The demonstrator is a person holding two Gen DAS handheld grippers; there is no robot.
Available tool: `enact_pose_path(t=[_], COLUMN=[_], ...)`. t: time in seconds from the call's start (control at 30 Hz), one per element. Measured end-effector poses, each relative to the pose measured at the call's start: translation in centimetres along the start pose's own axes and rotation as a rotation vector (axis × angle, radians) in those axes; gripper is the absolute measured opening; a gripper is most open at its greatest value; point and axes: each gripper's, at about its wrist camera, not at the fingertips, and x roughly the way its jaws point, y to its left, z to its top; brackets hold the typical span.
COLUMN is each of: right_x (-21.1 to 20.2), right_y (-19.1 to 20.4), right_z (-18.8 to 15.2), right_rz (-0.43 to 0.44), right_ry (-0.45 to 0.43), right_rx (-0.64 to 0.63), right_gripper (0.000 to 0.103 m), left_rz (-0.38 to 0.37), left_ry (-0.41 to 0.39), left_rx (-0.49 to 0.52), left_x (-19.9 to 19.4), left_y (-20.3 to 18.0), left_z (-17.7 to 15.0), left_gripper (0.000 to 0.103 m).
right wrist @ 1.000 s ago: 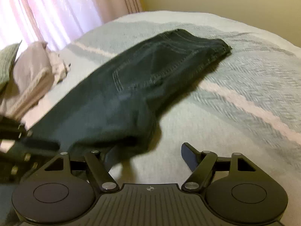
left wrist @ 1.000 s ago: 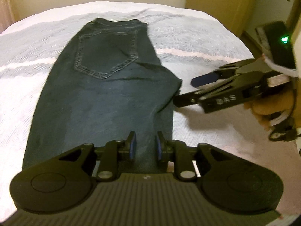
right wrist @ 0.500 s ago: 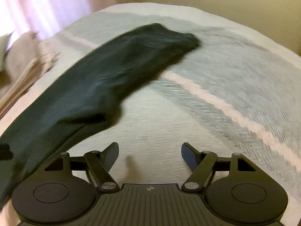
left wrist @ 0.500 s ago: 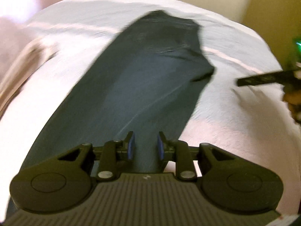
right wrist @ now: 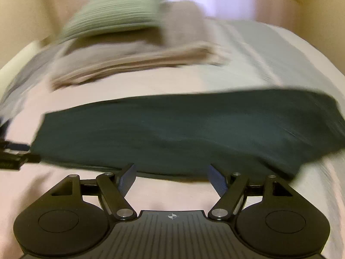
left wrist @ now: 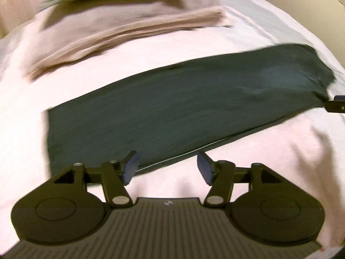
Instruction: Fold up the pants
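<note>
Your left gripper (left wrist: 166, 168) had its jaws nearly together over the pants (left wrist: 172, 108) half a second ago; now they stand wide apart with nothing between them, hovering just off the long near edge of the cloth. Your right gripper (right wrist: 172, 179) is spread apart too, holding nothing, at the same near edge further along. Both cameras have swung round: a second ago you looked up the length of the pants toward the waistband and back pocket, and now you face them side-on, with a stack of beige folded linen (right wrist: 133, 64) and a green pillow (right wrist: 116, 15) beyond them toward the far side of the bed (left wrist: 269, 155). That reads as a repositioning between folds, with no grasp in hand and the next fold not yet begun.

The pants lie as one long, dark, narrow band across the bed, seemingly folded leg on leg, a thin layered seam showing along the near edge. They look flat, though motion blur hides finer creases and the pocket detail.
</note>
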Motion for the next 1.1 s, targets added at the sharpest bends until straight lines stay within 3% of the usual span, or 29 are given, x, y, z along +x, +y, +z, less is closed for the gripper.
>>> enact_pose_path(t=[0.13,0.23,0.37,0.47,0.83,1.1], right_x=[2.7,5.0,7.1,6.9,6.3,10.6], right_y=[8.3,13.6,18.4,20.6,25.1,29.6], right_z=[0.6,0.5,1.0,1.5,3.0,1.2], right_rz=[0.092,0.107,0.082,0.049,0.008,0.045], right_ry=[0.006,0.050,0.163,0.181,0.186,0.122], right_rx=[-0.194,-0.264,-0.257,-0.212,-0.231,-0.502], right_gripper=[0.071,0.071,0.071,0.071,0.071,0.071], left_rz=[0.057,0.087,0.101,0.092,0.034,0.019], left_ry=[-0.012,0.006,0.071,0.097,0.076,0.093], left_rx=[-0.097,-0.147,-0.216,-0.248,-0.255,-0.206], left_x=[-1.8,-2.2,-2.3,-2.6,-4.2,-3.0], left_y=[5.9,10.2,15.1,17.8,21.2,21.8], left_z=[-3.5,-5.7,-7.8,-8.5,-8.9,-10.1], left_gripper=[0.064,0.064,0.064,0.065,0.068,0.069])
